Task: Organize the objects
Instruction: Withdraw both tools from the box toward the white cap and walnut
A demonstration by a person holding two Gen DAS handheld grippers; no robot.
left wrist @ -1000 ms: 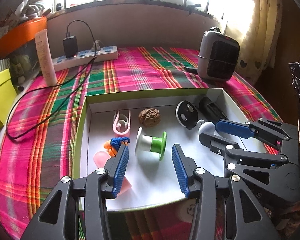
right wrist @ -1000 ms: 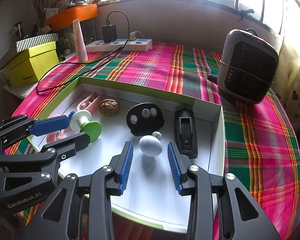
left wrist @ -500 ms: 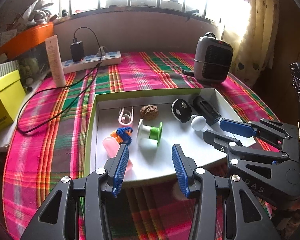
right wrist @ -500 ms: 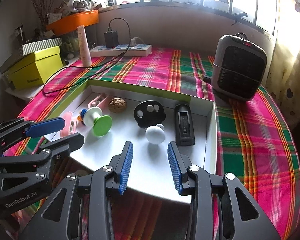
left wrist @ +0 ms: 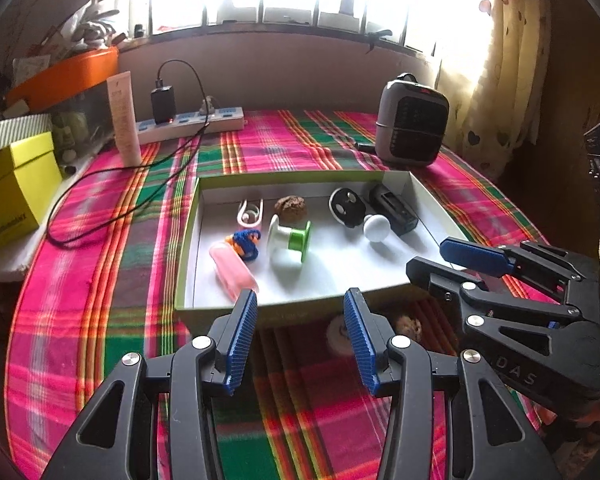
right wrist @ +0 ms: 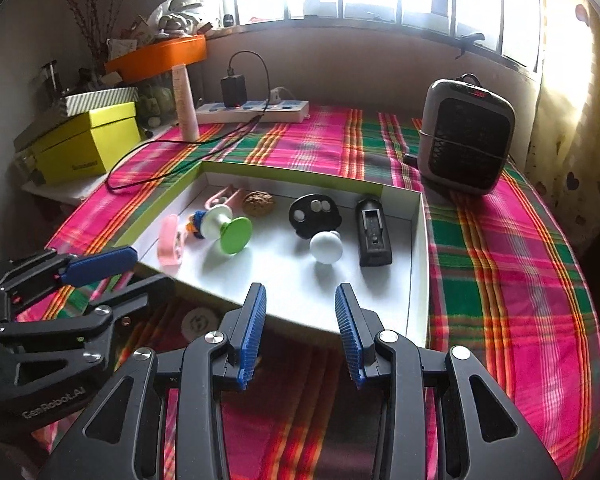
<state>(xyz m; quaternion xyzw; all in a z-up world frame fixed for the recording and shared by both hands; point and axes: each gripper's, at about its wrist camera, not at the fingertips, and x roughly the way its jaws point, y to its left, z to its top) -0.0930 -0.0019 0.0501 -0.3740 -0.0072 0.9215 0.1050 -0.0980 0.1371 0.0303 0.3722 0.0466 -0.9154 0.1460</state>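
A shallow white box with green sides (left wrist: 300,308) (right wrist: 416,280) lies on the plaid tablecloth. In it lie a green-and-white spool (left wrist: 288,238) (right wrist: 228,228), a white egg (left wrist: 377,227) (right wrist: 326,246), a walnut (left wrist: 290,208) (right wrist: 259,202), a black round piece (left wrist: 344,206) (right wrist: 314,212), a black holder (left wrist: 392,208) (right wrist: 374,232), a pink tube (left wrist: 232,270) (right wrist: 169,240), a pink clip (left wrist: 250,212) and a blue-orange knot (left wrist: 244,242). My left gripper (left wrist: 300,338) and my right gripper (right wrist: 300,332) are open, empty, in front of the box.
A white round disc (left wrist: 340,334) (right wrist: 199,322) and a second walnut (left wrist: 408,326) lie on the cloth before the box. A grey heater (left wrist: 412,124) (right wrist: 466,140) stands back right. A power strip (left wrist: 192,122), cream tube (left wrist: 125,120) and yellow box (left wrist: 10,196) stand back left.
Both grippers have drawn back and up from over the box to in front of it. They stayed open and empty. The disc and second walnut now show.
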